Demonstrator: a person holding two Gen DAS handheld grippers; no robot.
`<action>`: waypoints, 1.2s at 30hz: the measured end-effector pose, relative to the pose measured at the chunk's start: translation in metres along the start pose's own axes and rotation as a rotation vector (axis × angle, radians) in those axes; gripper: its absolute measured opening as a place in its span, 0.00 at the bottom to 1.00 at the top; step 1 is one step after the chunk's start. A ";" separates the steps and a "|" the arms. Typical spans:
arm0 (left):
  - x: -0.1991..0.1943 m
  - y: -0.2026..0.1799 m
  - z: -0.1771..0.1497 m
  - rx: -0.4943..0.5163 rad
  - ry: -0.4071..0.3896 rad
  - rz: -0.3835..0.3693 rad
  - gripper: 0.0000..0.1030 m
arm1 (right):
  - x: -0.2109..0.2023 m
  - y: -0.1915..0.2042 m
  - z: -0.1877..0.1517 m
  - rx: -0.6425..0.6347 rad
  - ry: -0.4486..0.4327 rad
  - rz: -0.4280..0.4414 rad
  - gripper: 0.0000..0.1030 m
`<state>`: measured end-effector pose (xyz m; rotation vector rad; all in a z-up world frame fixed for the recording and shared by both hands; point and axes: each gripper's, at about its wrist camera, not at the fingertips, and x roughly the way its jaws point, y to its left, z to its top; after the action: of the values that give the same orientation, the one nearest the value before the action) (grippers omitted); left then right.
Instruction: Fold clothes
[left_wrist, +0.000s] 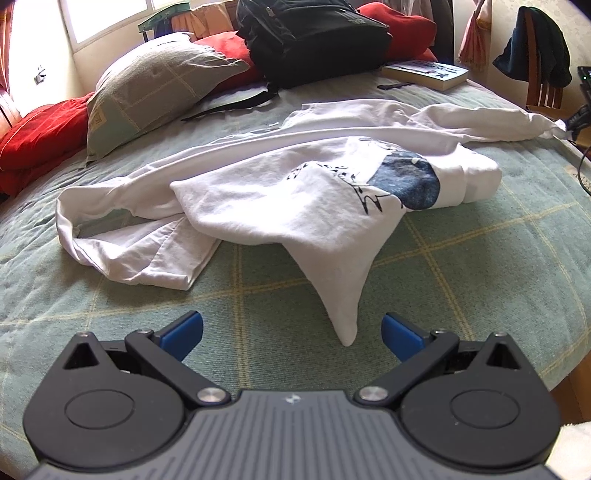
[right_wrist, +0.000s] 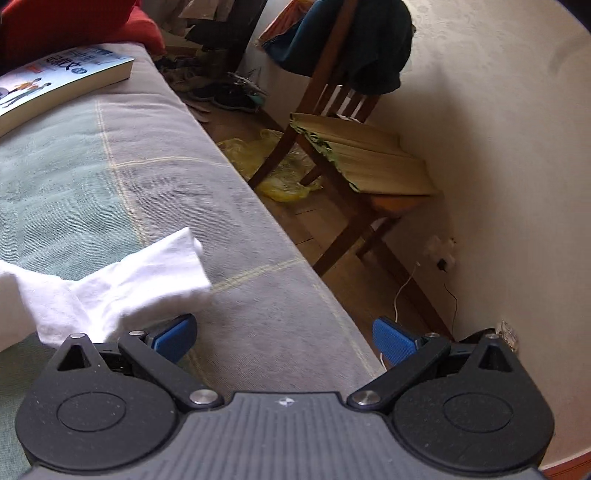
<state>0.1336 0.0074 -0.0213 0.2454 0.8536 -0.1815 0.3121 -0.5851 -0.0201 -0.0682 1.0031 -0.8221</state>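
A white T-shirt (left_wrist: 295, 192) with a dark blue print lies crumpled across the green checked bedspread (left_wrist: 461, 258). One pointed corner of it reaches down toward my left gripper (left_wrist: 291, 334), ending just between the blue fingertips (left_wrist: 184, 328) without touching them. That gripper is open and holds nothing. In the right wrist view, a white end of the shirt (right_wrist: 147, 280) lies at the bed's right edge, just past the left fingertip of my right gripper (right_wrist: 284, 334). The right gripper is open and empty, hanging partly over the bed edge.
A black backpack (left_wrist: 314, 37), a grey-green pillow (left_wrist: 147, 88), red cushions (left_wrist: 40, 136) and a book (left_wrist: 424, 74) sit at the bed's far side. Beside the bed stand a wooden chair (right_wrist: 354, 177) draped with dark clothes, a yellow bag (right_wrist: 258, 162) and cables on the floor.
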 end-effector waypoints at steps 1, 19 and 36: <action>0.000 0.001 0.000 0.003 0.000 0.003 0.99 | -0.005 -0.001 -0.002 -0.001 -0.006 0.011 1.00; 0.019 0.068 0.003 -0.114 0.036 0.158 0.99 | -0.200 0.132 -0.086 -0.281 -0.256 0.821 1.00; 0.072 0.114 0.018 -0.336 0.016 -0.028 0.99 | -0.259 0.224 -0.139 -0.386 -0.215 1.113 1.00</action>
<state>0.2220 0.1074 -0.0485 -0.0793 0.8897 -0.0603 0.2655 -0.2191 -0.0036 0.0724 0.8103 0.3914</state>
